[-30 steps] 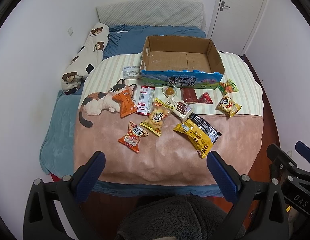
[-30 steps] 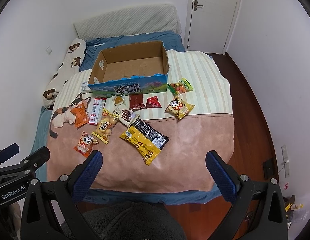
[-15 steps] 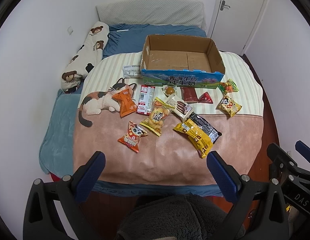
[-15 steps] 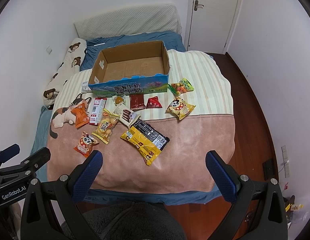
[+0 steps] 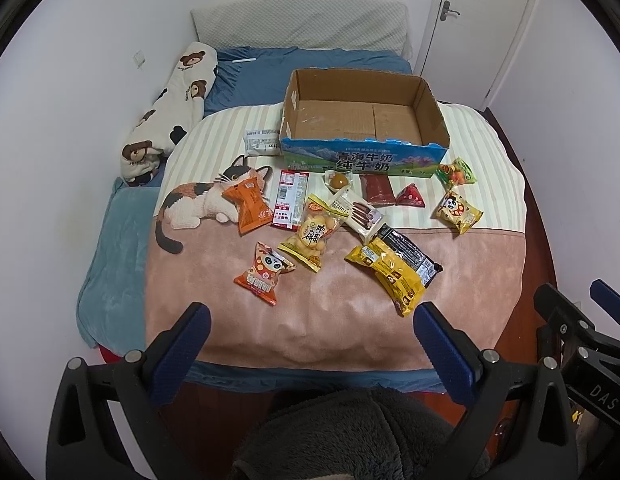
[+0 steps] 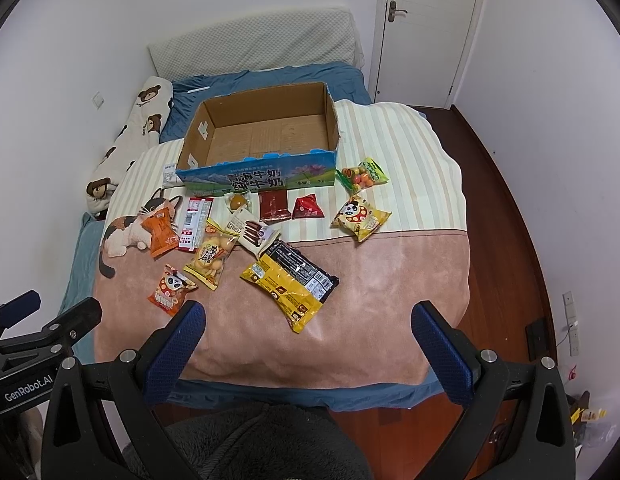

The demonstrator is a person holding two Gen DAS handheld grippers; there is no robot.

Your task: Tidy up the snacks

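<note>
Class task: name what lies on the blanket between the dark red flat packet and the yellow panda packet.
A small red triangular packet lies between the dark red flat packet and the yellow panda packet; the right wrist view shows it clearly.

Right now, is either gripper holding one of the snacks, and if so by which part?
Nothing is held. The left gripper and right gripper are both open, short of the snack packets on the bed.
</note>
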